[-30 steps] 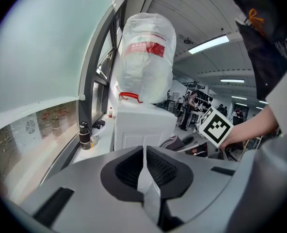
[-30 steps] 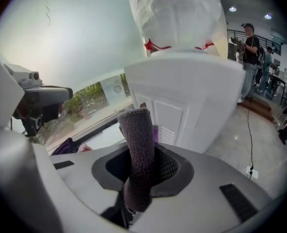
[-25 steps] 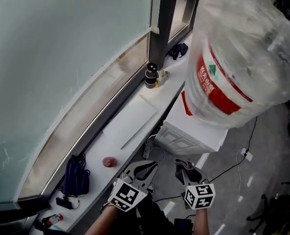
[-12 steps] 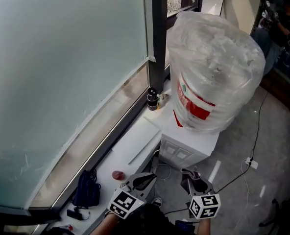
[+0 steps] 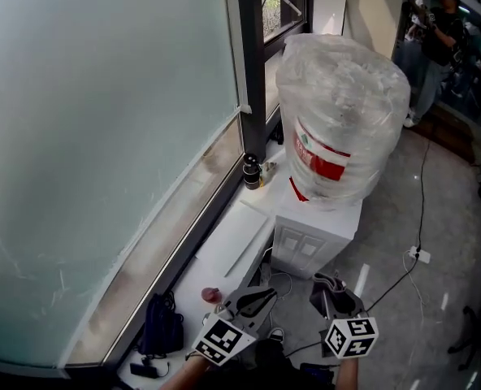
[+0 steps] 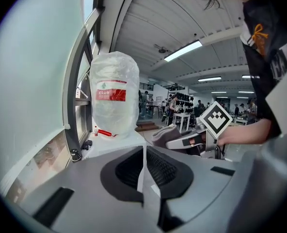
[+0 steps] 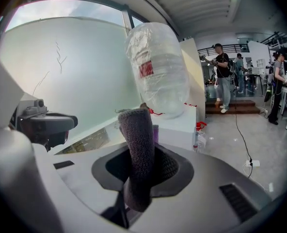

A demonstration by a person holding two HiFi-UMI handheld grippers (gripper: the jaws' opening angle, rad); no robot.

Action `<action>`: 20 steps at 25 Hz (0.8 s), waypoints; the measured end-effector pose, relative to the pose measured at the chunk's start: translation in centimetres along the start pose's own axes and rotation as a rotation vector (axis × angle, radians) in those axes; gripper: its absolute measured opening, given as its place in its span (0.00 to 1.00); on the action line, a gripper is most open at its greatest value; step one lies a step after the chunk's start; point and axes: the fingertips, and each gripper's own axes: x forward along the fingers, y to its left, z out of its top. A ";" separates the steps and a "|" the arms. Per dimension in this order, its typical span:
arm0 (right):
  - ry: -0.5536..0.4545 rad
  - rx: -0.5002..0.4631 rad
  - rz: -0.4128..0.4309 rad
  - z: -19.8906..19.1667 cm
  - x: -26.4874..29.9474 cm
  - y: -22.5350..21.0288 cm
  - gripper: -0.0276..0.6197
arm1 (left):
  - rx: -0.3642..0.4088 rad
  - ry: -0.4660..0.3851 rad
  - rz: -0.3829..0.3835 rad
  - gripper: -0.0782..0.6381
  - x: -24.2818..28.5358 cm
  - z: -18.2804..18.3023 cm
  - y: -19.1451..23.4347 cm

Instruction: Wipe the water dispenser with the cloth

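Frosted window glass [image 5: 102, 136] and a white sill [image 5: 224, 254] fill the left of the head view, with grey floor on the right. The right gripper [image 7: 139, 161] has its jaws clamped on the grey cloth [image 7: 136, 130], which stands up rolled between them; its lower end is lost under the jaw housing. The left gripper [image 6: 144, 154] has its jaws pressed together with nothing between. Both sit low at the frame's bottom edge, well apart from the water dispenser [image 5: 312, 232], a white cabinet just beside the sill. On it stands a big bottle [image 5: 342, 112] with a red-and-white label, wrapped in clear film; whether it holds water cannot be told. A dark flask [image 5: 251, 171] stands on the sill by the window post. A small red thing [image 5: 211, 295], too small to identify, and a dark bag [image 5: 161, 331] lie nearer. A second ago the bottle filled the upper right, cut off; now it shows whole, upright and farther off, and the grippers sit lower.
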 end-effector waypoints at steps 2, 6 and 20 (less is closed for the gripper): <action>-0.019 0.046 -0.006 -0.8 -1.4 2.0 0.20 | 0.009 0.006 -0.029 0.14 -2.3 -0.8 -1.3; -0.044 0.093 -0.021 -3.0 -4.3 6.1 0.20 | 0.033 0.015 -0.086 0.14 -6.9 -2.8 -4.1; -0.133 0.168 -0.122 -9.1 -15.6 16.0 0.20 | 0.073 -0.017 -0.202 0.14 -18.3 -6.6 -10.4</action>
